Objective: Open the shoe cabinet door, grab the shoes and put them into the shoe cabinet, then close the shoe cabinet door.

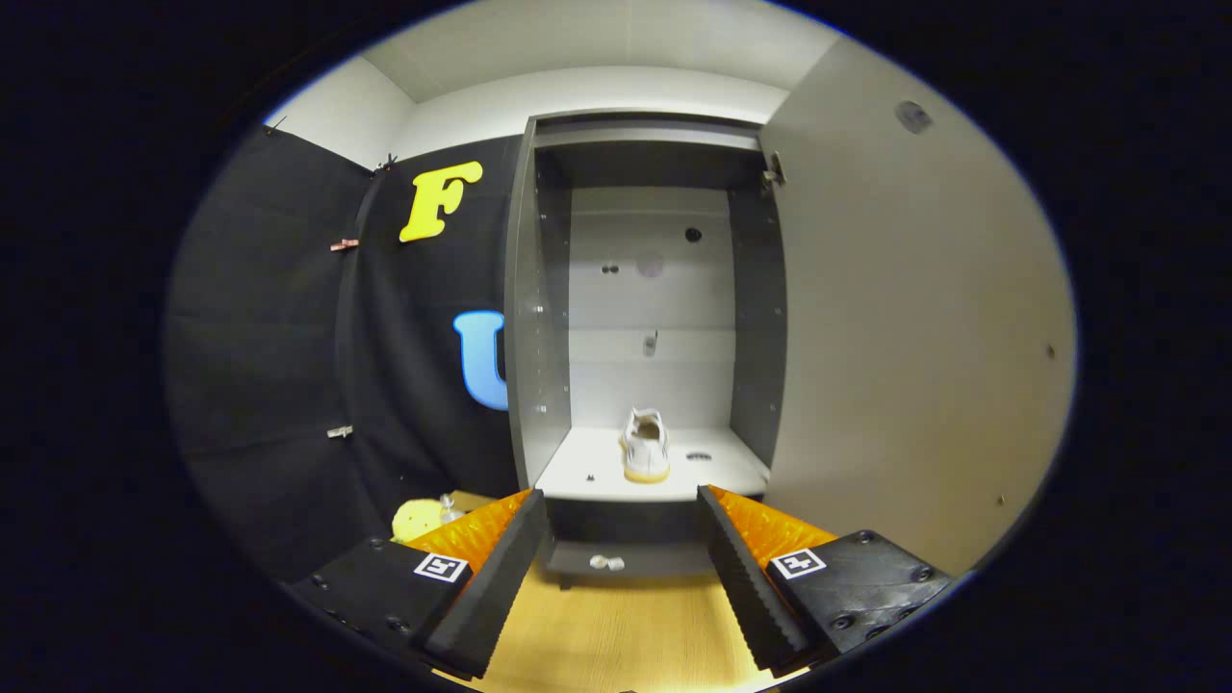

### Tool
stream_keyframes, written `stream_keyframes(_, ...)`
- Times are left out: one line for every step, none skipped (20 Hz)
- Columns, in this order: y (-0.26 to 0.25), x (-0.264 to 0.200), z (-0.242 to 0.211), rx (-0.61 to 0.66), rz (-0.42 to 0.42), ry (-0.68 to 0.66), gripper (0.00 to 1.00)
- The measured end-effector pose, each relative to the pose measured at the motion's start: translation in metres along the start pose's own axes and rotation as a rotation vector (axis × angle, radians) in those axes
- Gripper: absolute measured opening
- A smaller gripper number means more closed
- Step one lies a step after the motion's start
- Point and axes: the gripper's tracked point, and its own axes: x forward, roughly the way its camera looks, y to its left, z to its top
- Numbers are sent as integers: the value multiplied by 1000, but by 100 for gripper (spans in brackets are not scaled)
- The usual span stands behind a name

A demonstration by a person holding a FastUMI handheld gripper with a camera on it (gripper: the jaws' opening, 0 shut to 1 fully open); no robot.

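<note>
The shoe (646, 445) stands on the cabinet's (539, 318) pale shelf (587, 467), straight ahead of your gripper (626, 568) and well beyond its fingers, heel toward you; its toe end is hidden behind the heel. A small dark mark on the shelf just right of it is too small to make out. The door (914, 327) hangs open to the right of your fingers, swung out toward you, its lower edge cut off behind the right finger (751, 577). Your gripper is spread wide and holds nothing, with bare wooden floor (616, 635) between the fingers. Below the shelf, a low dark ledge carries a small pale thing (601, 562) you cannot identify. Left of the left finger, a yellow object (416, 520) sits by the cabinet's foot, partly hidden.
</note>
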Motion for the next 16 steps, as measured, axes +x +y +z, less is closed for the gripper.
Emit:
stream_keyframes(-1, -17, -6, 13, 30, 9, 98)
stream_keyframes(-4, -32, -10, 23, 52, 16, 98)
stream_keyframes(-10, -48, -15, 31, 74, 23, 98)
stream_keyframes(-19, -63, -19, 29, 86, 30, 98)
stream_keyframes(-34, -75, -20, 33, 85, 35, 98)
stream_keyframes(-49, -89, -19, 43, 89, 36, 98)
stream_keyframes(-65, -103, -13, 63, 86, 25, 98)
stream_keyframes(-84, -116, -4, 77, 79, 4, 98)
stream_keyframes(-110, -124, 2, 76, 50, -15, 98)
stream_keyframes(-135, -133, 1, 72, 22, -27, 98)
stream_keyframes(-159, -143, 4, 76, 4, -34, 98)
stream_keyframes(-182, -148, 8, 87, -22, -49, 98)
stream_keyframes(-202, -155, 13, 101, -47, -61, 98)
stream_keyframes(-224, -158, 18, 110, -67, -69, 98)
stream_keyframes(-245, -160, 19, 114, -89, -73, 98)
stream_keyframes(-264, -160, 21, 109, -110, -76, 98)
